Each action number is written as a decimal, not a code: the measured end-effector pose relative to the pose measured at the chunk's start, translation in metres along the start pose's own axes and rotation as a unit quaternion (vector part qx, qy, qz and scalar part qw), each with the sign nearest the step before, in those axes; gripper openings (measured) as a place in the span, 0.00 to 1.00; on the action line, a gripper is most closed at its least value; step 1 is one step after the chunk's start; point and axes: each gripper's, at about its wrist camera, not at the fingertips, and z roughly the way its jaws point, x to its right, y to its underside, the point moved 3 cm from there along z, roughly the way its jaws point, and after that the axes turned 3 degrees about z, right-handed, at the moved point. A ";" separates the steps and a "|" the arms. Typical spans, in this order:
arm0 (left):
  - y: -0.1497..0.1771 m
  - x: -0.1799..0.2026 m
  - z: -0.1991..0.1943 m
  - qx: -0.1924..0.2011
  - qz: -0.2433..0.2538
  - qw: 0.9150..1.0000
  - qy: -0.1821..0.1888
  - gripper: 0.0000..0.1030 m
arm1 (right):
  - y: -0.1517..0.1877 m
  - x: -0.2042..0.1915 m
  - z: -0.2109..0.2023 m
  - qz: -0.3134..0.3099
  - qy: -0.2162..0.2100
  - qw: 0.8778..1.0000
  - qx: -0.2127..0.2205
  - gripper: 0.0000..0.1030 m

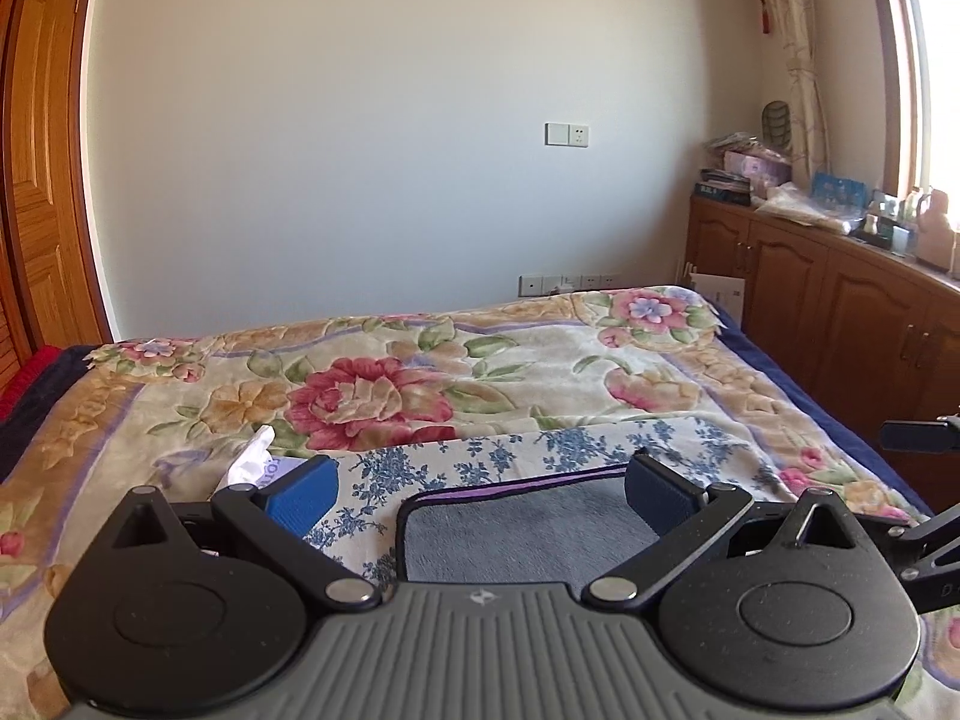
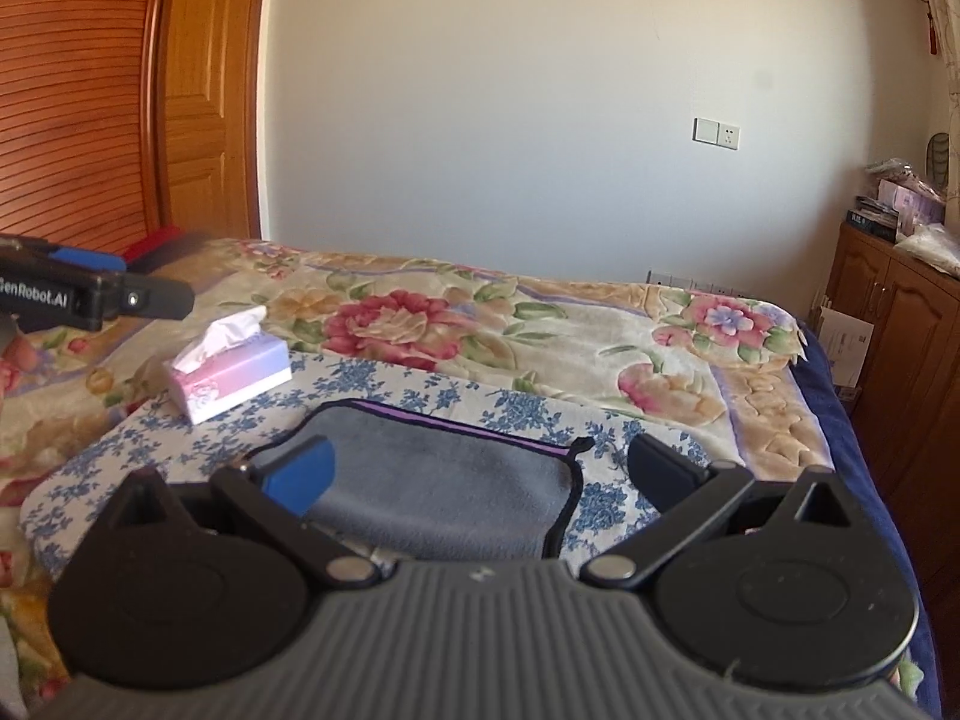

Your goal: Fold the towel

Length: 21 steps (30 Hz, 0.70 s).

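Note:
A grey towel (image 1: 516, 531) with a black edge and a purple stripe lies flat on a white cloth with blue flowers (image 1: 540, 450) on the bed. It also shows in the right wrist view (image 2: 444, 480). My left gripper (image 1: 480, 495) is open and empty, hovering above the towel's left part. My right gripper (image 2: 480, 471) is open and empty above the towel's right part. The left gripper's side (image 2: 90, 294) shows at the left of the right wrist view.
A pink and white tissue box (image 2: 231, 375) stands on the blue-flowered cloth (image 2: 372, 384) left of the towel. The bed carries a floral blanket (image 1: 420, 384). Wooden cabinets (image 1: 840, 306) with clutter run along the right. A wooden door (image 2: 198, 90) is at the far left.

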 end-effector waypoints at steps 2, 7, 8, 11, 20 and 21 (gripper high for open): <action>0.001 0.001 -0.008 0.000 -0.001 1.000 -0.001 1.00 | 0.002 -0.002 -0.006 0.001 0.001 1.000 0.003 1.00; 0.006 0.000 -0.026 0.000 -0.006 1.000 -0.006 1.00 | 0.008 -0.006 -0.020 0.006 0.002 1.000 0.005 1.00; 0.007 0.000 -0.030 0.000 -0.005 1.000 -0.008 1.00 | 0.010 -0.008 -0.024 0.004 0.003 1.000 0.005 1.00; 0.013 0.001 -0.041 -0.001 -0.002 1.000 -0.010 1.00 | 0.015 -0.011 -0.034 0.002 0.005 1.000 0.006 1.00; 0.025 0.008 -0.069 -0.005 -0.001 1.000 -0.009 1.00 | 0.023 -0.025 -0.058 -0.004 -0.003 1.000 0.011 1.00; 0.026 0.009 -0.072 -0.005 0.002 1.000 -0.009 1.00 | 0.024 -0.026 -0.061 -0.005 -0.004 1.000 0.013 1.00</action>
